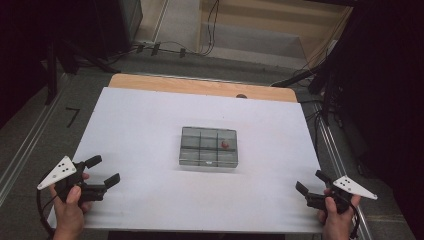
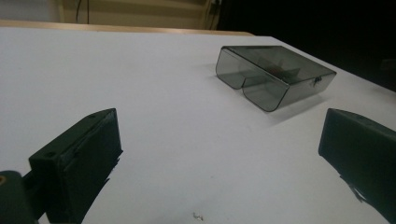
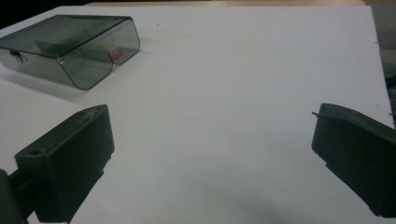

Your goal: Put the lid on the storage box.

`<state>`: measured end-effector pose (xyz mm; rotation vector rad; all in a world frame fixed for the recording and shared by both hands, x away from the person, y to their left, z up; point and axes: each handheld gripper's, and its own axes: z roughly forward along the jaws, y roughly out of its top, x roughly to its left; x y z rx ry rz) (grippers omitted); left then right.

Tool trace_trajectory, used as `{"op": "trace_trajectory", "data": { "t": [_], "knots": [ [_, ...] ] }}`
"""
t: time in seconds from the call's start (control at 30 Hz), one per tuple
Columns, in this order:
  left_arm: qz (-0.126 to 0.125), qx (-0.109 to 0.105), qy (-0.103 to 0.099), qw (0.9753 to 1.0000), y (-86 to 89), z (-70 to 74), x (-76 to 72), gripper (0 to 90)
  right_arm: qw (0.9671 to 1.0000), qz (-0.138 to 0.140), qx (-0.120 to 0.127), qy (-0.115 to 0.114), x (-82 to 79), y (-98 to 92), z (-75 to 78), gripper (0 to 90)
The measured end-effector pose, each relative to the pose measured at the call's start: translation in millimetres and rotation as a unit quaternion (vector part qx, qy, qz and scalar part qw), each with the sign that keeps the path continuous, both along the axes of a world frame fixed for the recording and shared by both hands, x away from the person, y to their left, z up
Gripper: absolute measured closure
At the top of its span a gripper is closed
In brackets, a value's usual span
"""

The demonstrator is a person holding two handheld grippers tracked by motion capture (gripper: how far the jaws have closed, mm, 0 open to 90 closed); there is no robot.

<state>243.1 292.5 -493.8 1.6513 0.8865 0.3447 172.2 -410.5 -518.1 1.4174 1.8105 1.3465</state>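
Both grippers idle at the near edge of the white table [image 1: 140,125], one at each corner. Left gripper [image 1: 102,171]: jaws spread wide, nothing between them. Right gripper [image 1: 311,182]: jaws likewise wide apart and empty.

Object in hand: smoky transparent compartment box [image 1: 208,146], lid closed, lying flat. It sits well ahead of both grippers, forward and to the right of the left one [image 2: 275,74], forward and to the left of the right one [image 3: 70,46]. Roughly midway between the two, well apart from each.

Contents: a small red item [image 1: 225,144] in one of the right-hand cells; the other cells look empty, though the tinted lid makes this hard to confirm.

Handling judgement: thin rigid plastic, probably light, smooth and somewhat slippery on the table sheet. It should slide rather than resist if pushed from one side. A small latch [image 2: 317,80] shows on the front wall. Best hold is likely across the short side walls with one gripper to steady it, the other working the latch edge. Squeezing the lid centre risks flexing it.
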Motion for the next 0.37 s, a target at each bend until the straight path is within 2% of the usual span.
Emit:
{"op": "trace_trajectory", "data": {
  "t": [0.1,0.23,0.37],
  "knots": [
    [0.001,-0.005,0.001,1.0000,0.6,-0.9,-1.4,0.0,0.9999,-0.012,0.004,0.003,1.0,0.2,-2.5,0.0],
    [0.003,0.003,0.005,1.0000,-1.9,-1.7,0.3,0.0,0.9996,-0.024,-0.009,0.007,1.6,2.6,-4.7,0.0],
    [0.002,0.005,0.005,1.0000,-2.9,-1.6,3.5,0.0,0.9996,-0.017,-0.018,0.010,3.7,5.0,-5.2,0.0]
  ]
}}
